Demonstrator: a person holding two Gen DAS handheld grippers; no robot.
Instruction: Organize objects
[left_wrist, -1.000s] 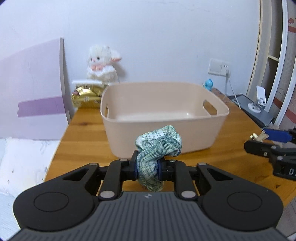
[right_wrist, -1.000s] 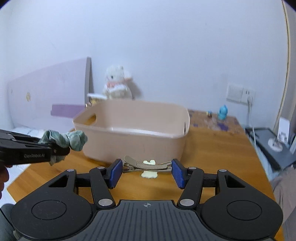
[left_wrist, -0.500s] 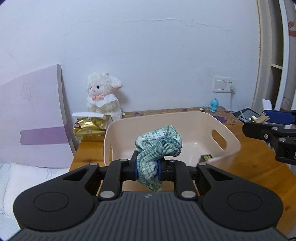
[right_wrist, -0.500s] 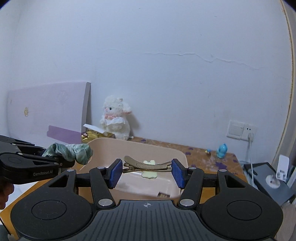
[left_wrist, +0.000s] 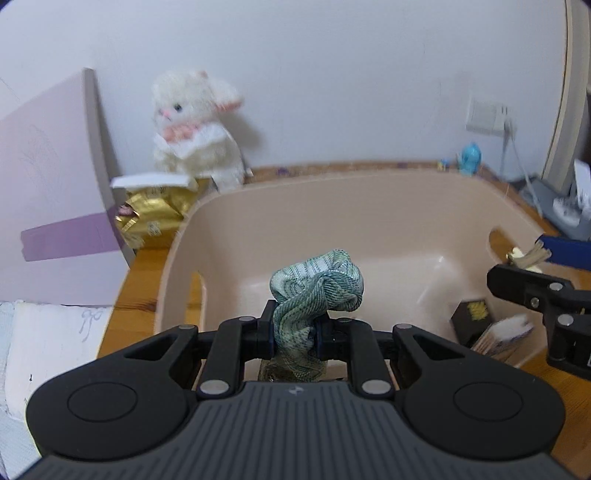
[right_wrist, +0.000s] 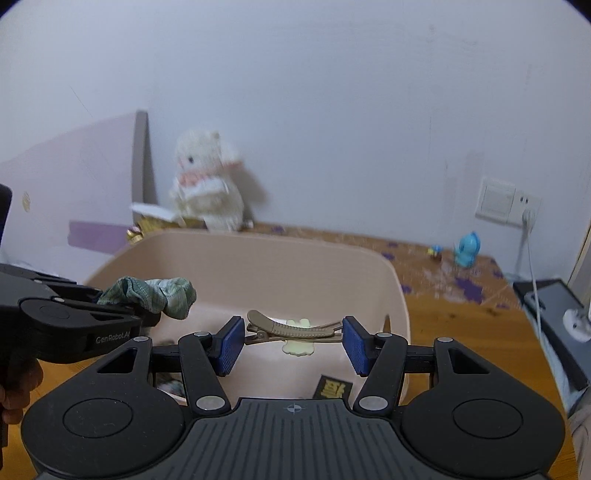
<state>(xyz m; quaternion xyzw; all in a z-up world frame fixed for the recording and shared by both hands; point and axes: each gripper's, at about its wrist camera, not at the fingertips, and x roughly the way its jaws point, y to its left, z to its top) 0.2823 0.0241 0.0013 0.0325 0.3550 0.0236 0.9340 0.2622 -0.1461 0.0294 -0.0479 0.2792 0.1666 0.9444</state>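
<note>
My left gripper (left_wrist: 294, 334) is shut on a green checked scrunchie (left_wrist: 314, 288), held over the near part of the beige plastic basket (left_wrist: 369, 192). The same scrunchie (right_wrist: 159, 295) shows at the left of the right wrist view, above the basket (right_wrist: 258, 254). My right gripper (right_wrist: 294, 343) is shut on a tan hair clip (right_wrist: 291, 326) with a pale yellow charm, held lengthwise between the blue pads (right_wrist: 231, 345) over the basket's inside. A black packet with gold print (right_wrist: 330, 387) lies on the basket floor, also seen as the black packet (left_wrist: 472, 315) beside a small white box (left_wrist: 498, 338).
A white plush lamb (left_wrist: 195, 136) stands on a gold box (left_wrist: 155, 214) behind the basket, next to a lilac board (left_wrist: 55, 192). A blue figurine (right_wrist: 467, 249) and a wall socket (right_wrist: 508, 201) are at the back right. A grey device (right_wrist: 554, 306) sits on the wooden table (right_wrist: 461, 332).
Both grippers have moved forward and down over the basket, which now fills more of each view. Its inside and contents show more. Both holds are unchanged.
</note>
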